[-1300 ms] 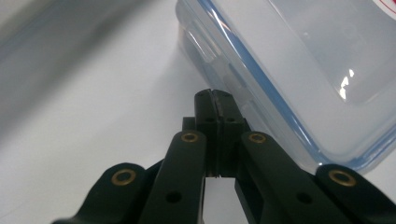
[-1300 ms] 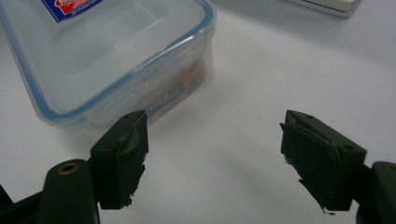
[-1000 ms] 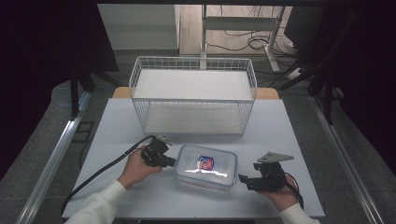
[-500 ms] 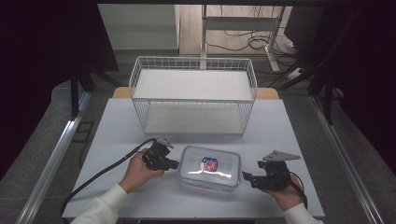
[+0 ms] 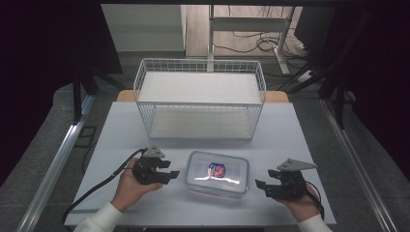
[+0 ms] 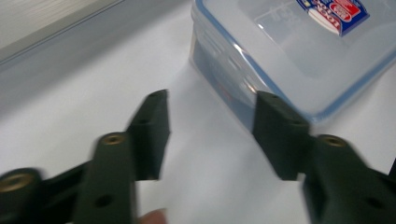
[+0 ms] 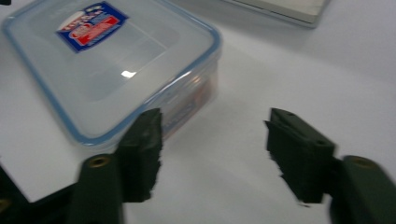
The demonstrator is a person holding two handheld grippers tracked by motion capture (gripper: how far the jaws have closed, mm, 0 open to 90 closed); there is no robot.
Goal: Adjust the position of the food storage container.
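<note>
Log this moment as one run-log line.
left gripper: open, beside container's left side | right gripper: open, off container's right side | lidded clear container: on table, ungripped | wire basket: behind

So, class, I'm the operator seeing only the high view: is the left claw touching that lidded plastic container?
Observer: No. In the left claw view, its open jaws stop short of the container, with bare table between.
Operator: And the right claw?
Observer: Also open and empty; the right claw view shows one jaw overlapping the container's corner in the picture, and contact can't be judged.
Operator: The lid's label?
Observer: It is a blue and red sticker; its print is too blurred to read.
</note>
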